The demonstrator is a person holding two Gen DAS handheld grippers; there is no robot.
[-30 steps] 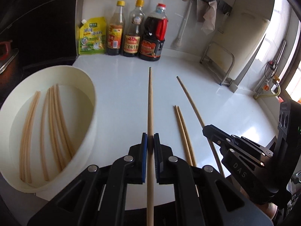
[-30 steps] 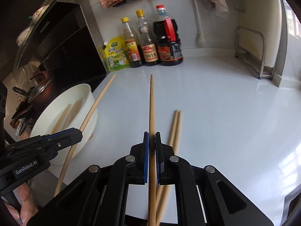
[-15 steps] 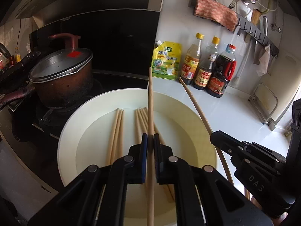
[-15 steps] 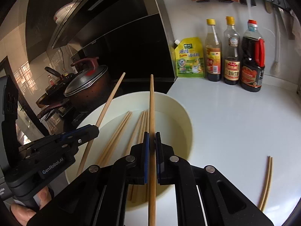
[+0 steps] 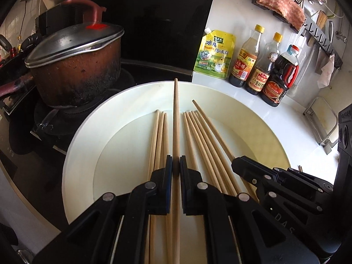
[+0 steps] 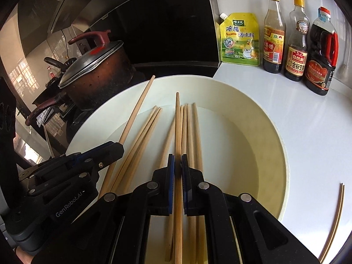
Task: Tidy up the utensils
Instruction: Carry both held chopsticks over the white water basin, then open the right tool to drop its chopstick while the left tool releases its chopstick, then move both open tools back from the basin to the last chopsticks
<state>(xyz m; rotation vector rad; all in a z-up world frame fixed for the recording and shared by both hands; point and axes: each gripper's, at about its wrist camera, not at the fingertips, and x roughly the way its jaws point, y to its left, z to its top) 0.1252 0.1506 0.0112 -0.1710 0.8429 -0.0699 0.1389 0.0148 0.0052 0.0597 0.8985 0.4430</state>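
Left wrist view shows the left gripper [image 5: 176,168] with its fingers clenched on a single chopstick [image 5: 176,118], held out over the white basin [image 5: 74,154], its tip reaching about to the far rim. Below it lie the loose chopsticks [image 5: 195,136] already in the basin, three to the left and a fan of several to the right. Right wrist view shows the right gripper [image 6: 177,165] likewise clamped on its own chopstick [image 6: 177,127], also over the basin, with the other gripper just to its left.

What could go wrong, as I see it: the left stick's tip looks close to the far rim, so if it is let go from here it may land on the edge and tip out toward the stove and the brown pot [image 5: 74,70]. The two grippers sit close together and could knock each other, or one stick the other, while opening. A drop from height might also bounce and scatter the neat rows. A pair of chopsticks [image 6: 336,215] remains on the desk, right of the basin.

A second ago both grippers were over the white desk with the basin off to the left; half a second ago they were at its edge, and now both are squarely above it, the sticks unchanged in their grip.
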